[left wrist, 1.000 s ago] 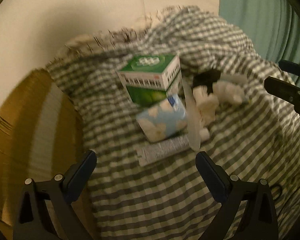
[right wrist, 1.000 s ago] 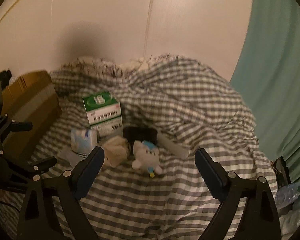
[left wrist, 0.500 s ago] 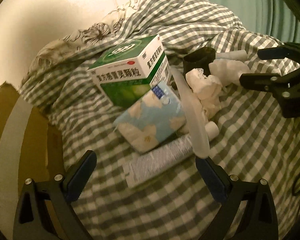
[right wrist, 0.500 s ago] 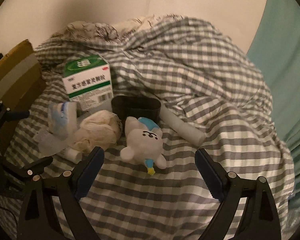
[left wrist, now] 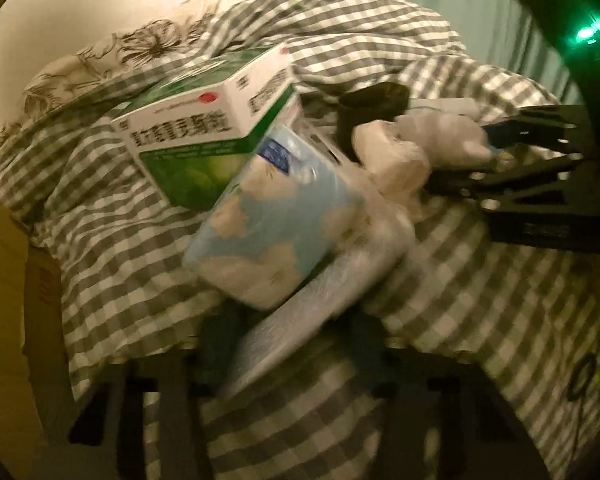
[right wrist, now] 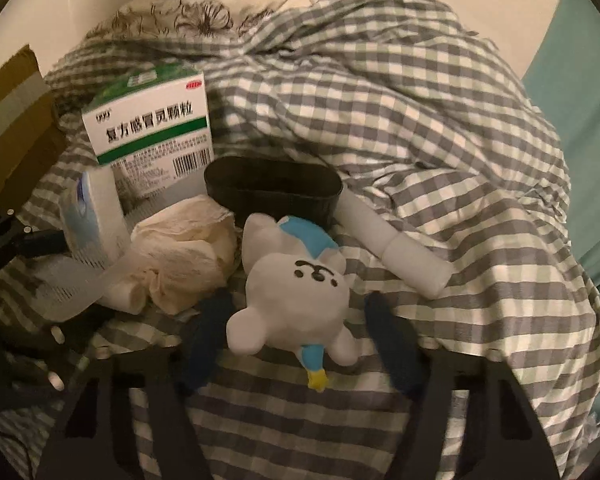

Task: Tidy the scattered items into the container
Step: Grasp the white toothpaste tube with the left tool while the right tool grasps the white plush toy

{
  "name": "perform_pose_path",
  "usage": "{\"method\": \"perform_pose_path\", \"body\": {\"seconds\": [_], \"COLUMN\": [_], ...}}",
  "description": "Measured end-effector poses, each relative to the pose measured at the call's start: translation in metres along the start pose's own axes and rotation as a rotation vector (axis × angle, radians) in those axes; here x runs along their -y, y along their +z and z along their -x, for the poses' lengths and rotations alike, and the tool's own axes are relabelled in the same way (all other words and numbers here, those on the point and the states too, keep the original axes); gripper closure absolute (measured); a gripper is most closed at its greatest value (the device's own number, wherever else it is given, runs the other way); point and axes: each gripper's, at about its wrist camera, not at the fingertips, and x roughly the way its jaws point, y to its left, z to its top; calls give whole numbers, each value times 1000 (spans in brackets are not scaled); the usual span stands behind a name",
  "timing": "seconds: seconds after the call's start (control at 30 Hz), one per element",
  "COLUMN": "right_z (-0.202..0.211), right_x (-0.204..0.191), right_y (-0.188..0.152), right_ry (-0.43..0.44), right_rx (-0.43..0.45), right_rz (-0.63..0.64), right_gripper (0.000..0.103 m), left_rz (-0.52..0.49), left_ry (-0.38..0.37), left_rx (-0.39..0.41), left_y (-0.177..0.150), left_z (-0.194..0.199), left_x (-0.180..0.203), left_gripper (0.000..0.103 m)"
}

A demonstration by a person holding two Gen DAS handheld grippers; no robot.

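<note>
Scattered items lie on a checked cloth. In the left wrist view my left gripper (left wrist: 288, 344) is open with its blurred fingers on either side of a silvery tube (left wrist: 300, 320), below a blue tissue pack (left wrist: 272, 236) and a green-white medicine box (left wrist: 208, 132). In the right wrist view my right gripper (right wrist: 296, 340) is open around a white-and-blue plush toy (right wrist: 292, 292). Behind the toy are a black oval cup (right wrist: 272, 192), crumpled tissue (right wrist: 184, 248) and a white tube (right wrist: 396, 244). The cardboard box (left wrist: 4, 300) stands at the left.
The checked cloth (right wrist: 420, 120) bunches into high folds at the back against a pale wall. A teal curtain (right wrist: 588, 160) hangs at the right. The right gripper shows in the left wrist view (left wrist: 540, 168) at the right edge.
Both grippers have moved forward and down to the pile. The left fingers now straddle the tube and have come closer together; the right fingers now flank the plush toy.
</note>
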Motion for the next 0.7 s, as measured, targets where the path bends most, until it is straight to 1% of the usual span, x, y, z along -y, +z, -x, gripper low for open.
{"method": "perform_pose_path", "body": {"seconds": [0.03,0.07,0.1,0.2,0.3,0.5,0.7], "right_z": [-2,-2,-1,3,11,34,64], "right_x": [-1,-1,-1,2,0,-13,-21], "right_y": [-1,-2,-2,-3,-4,-6,-6], "right_ry": [-4,-12,-15,-2,-5,2,-4], "right_rx": [-6,-7,-4,5,21,65,137], "right_rz": [13,24,26,8,4,-7,9], "right_gripper": [56,61,62,63,64,64,64], "left_rz": [-6,-10,-9,-1,5,58,77], "left_ry": [-14,-11,-11,-15,-21,-30,-24], "left_rx": [-2,0,0,-6,-8,-16,58], "left_y": [0,1,1,1,0,-12,-13], "left_z": [2,5,6,11,18,38,81], "left_x": [2,3,3,5,5,7,7], "left_gripper": [73,76,81,89,92,93,93]}}
